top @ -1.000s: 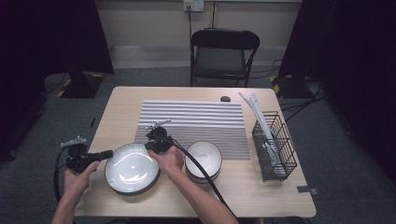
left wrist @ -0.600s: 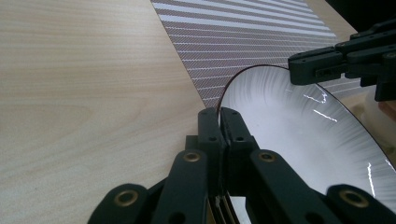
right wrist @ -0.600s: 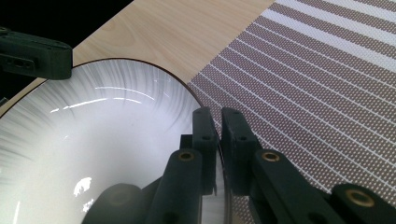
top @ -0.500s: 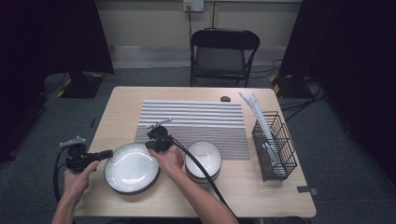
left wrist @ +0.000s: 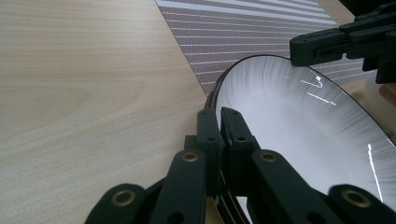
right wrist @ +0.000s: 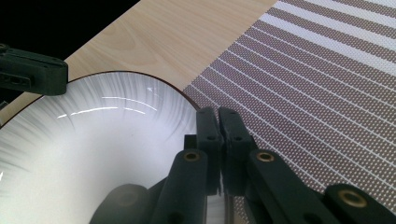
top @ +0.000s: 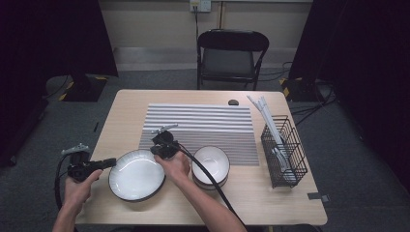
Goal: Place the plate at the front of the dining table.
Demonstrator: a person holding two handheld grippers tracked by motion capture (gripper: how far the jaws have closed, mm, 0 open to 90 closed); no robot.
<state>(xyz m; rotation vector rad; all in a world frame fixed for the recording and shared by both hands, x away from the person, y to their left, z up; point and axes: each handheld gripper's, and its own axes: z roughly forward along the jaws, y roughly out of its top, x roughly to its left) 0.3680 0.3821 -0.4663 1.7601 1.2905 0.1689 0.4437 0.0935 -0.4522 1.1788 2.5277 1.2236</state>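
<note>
White plate [top: 137, 174]: glazed, with a dark rim and fine grey streaks running in from the edge; it sits at the near left of the table, its far edge just overlapping the mat, its right side just beside the bowls.
Left gripper [top: 112, 162]: held level in the person's left hand [top: 80, 186], reaching in from beyond the table's left edge; its jaws are pinched together on the plate's left rim, with the rim caught between the pads, as the left gripper view shows.
Right gripper [top: 158, 150]: held in the right hand [top: 175, 166], which rests at the plate's far right side; its jaws are likewise clamped tight on the rim there, the white inner face on one side and the mat on the other in the right gripper view.
Opposing grips: each gripper view shows the other gripper's black jaws at the far rim of the plate [left wrist: 327, 135], so the two hold it at opposite edges.
Table [top: 125, 108]: pale wood grain, rectangular.
Striped mat [top: 203, 123]: grey and white bands, lying across the middle of the table.
Bowls [top: 211, 164]: white, apparently stacked, on the near edge of the mat.
Wire basket [top: 285, 150]: black, at the right of the table, with pale long items leaning out of it.
Folding chair [top: 233, 55]: dark, standing beyond the far side of the table.
</note>
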